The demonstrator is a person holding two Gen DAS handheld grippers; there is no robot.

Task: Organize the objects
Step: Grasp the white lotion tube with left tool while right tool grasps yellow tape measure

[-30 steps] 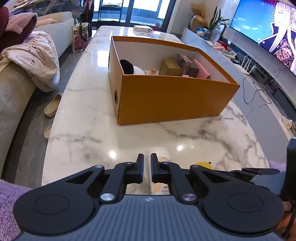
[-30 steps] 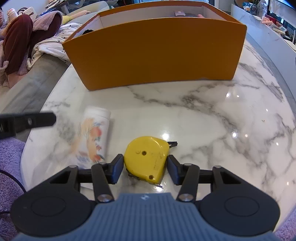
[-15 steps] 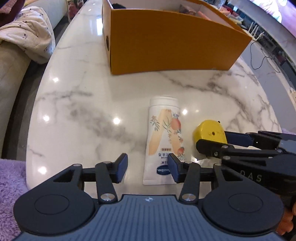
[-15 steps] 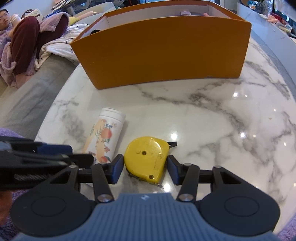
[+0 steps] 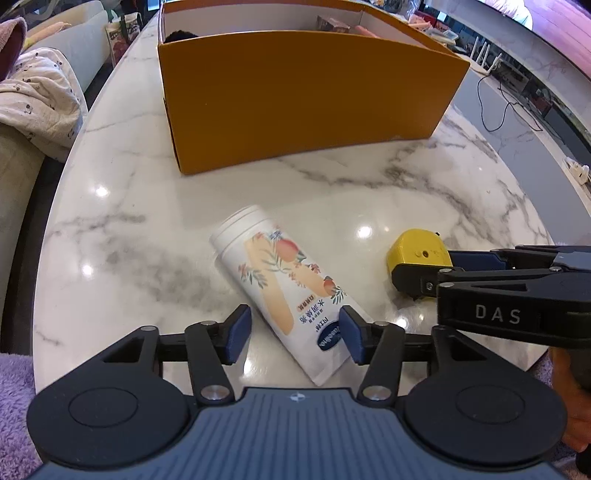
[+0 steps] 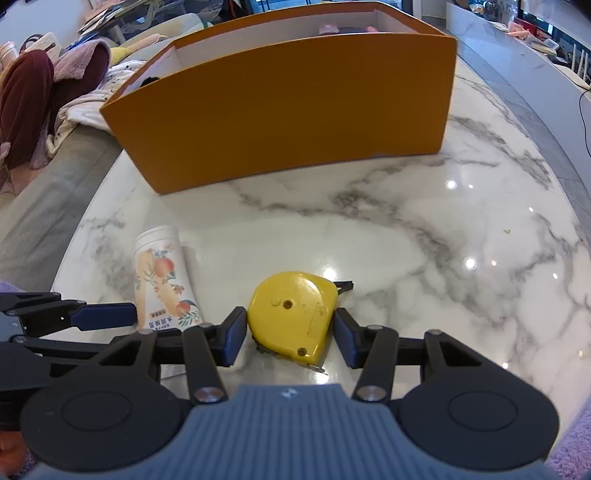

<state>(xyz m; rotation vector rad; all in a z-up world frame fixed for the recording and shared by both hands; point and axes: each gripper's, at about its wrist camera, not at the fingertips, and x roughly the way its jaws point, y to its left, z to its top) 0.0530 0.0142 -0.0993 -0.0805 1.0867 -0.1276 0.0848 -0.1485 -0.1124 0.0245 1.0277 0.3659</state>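
Left wrist: left gripper [image 5: 293,334] spread around tube [image 5: 284,288], right gripper [image 6: 290,334] perhaps pinching tape measure [image 6: 291,317]

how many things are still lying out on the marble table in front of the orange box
2. A white tube lies between the left gripper's open jaws, and a yellow tape measure between the right gripper's. The orange box may hide others behind it.

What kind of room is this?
Most likely a home living room: a sofa draped with a blanket sits beside the marble table, and a big screen fills one wall.
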